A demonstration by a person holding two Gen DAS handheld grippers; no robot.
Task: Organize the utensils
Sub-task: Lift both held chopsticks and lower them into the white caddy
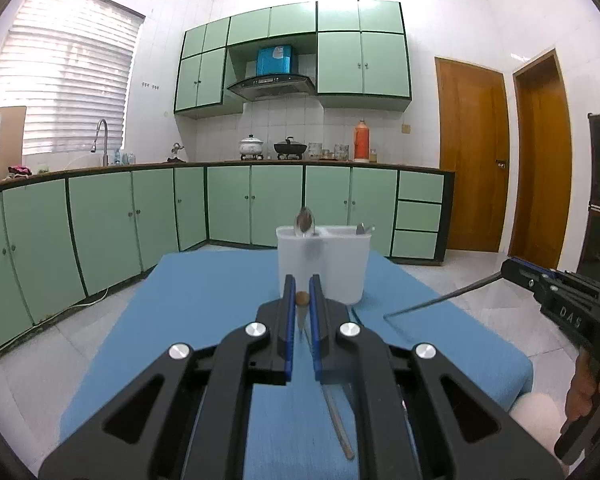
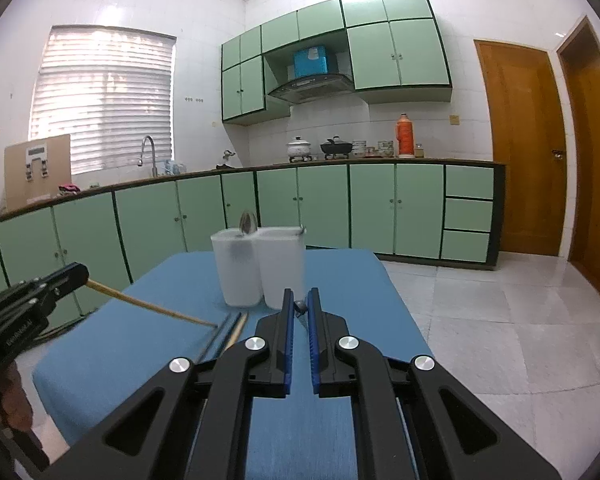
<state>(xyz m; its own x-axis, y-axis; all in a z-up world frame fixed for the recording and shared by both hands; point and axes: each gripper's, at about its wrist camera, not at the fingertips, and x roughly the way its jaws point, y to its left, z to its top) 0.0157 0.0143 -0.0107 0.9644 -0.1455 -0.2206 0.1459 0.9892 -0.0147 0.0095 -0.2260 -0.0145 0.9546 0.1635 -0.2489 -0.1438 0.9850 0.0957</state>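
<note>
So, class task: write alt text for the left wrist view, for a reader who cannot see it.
The left gripper, jaws shut on a wooden chopstick seen end-on, faces a white two-compartment holder on a blue table, a spoon standing in its left compartment. At the right edge, the right gripper holds a thin dark stick above the table.

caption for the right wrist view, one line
Right gripper shut on a dark chopstick before the white holder; left gripper holds a wooden chopstick.
</note>
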